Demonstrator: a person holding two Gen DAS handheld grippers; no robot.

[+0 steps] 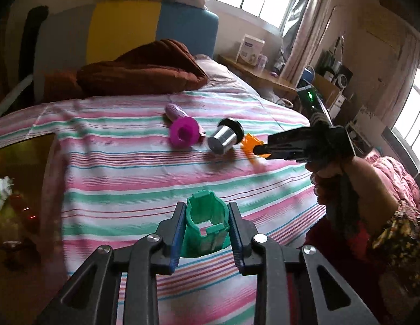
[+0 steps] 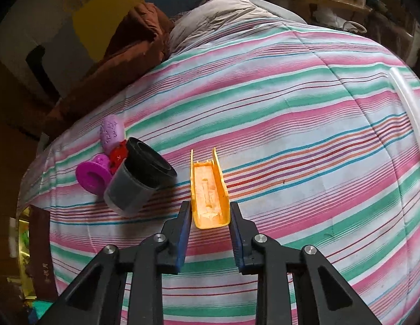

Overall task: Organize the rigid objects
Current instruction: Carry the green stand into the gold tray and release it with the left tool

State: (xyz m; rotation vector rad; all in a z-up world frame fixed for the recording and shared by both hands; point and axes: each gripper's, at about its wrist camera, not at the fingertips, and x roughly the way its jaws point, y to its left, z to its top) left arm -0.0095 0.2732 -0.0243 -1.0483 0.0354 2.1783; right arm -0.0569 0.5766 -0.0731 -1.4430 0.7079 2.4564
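Note:
A green plastic clip-like piece (image 1: 204, 224) sits between the blue pads of my left gripper (image 1: 206, 205), which is shut on it above the striped bedsheet (image 1: 115, 168). My right gripper (image 2: 210, 204) is shut on the near end of an orange plastic trough (image 2: 210, 189). In the left wrist view that right gripper (image 1: 260, 150) reaches in from the right with the orange trough (image 1: 252, 146) at its tip. Left of the trough lie a black-lidded tub (image 2: 139, 181), a magenta flanged spool (image 2: 92, 176), a small red piece (image 2: 118, 157) and a purple egg-shaped mould (image 2: 112, 131).
A brown blanket (image 1: 139, 67) is heaped at the head of the bed. The mattress edge drops off at the left to a floor with toys (image 1: 1, 189). A translucent white lid (image 2: 407, 108) lies at the right. A person's hand (image 1: 326, 173) holds the right gripper.

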